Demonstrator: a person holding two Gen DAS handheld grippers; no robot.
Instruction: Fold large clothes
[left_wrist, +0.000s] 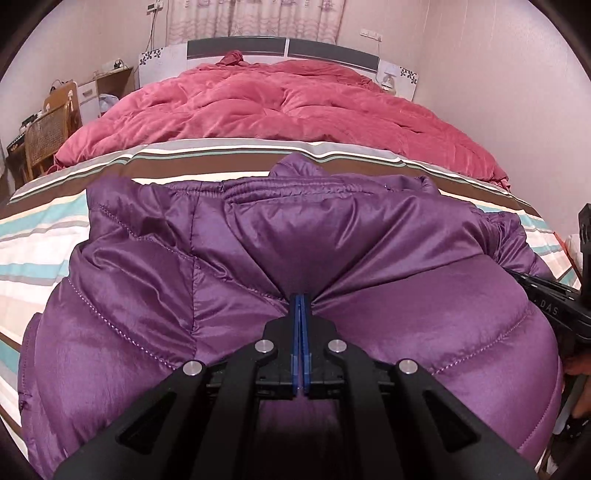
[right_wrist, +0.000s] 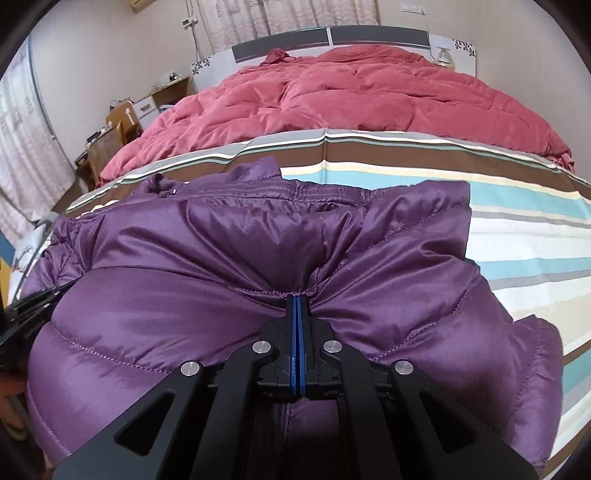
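A shiny purple quilted down jacket (left_wrist: 332, 229) lies on the striped bed sheet (left_wrist: 40, 236), its elastic hem at the far side. It also fills the right wrist view (right_wrist: 207, 236). My left gripper (left_wrist: 301, 299) is shut on a pinch of the jacket's near fabric, blue pads pressed together. My right gripper (right_wrist: 296, 299) is shut on another pinch of the jacket along a seam. The right gripper shows at the right edge of the left wrist view (left_wrist: 554, 310); the left gripper shows at the left edge of the right wrist view (right_wrist: 33, 302).
A crumpled red duvet (left_wrist: 280, 107) covers the far half of the bed up to the headboard (left_wrist: 280, 50). A wicker chair (left_wrist: 48, 136) and desk stand left of the bed. Striped sheet (right_wrist: 524, 229) lies bare to the jacket's right.
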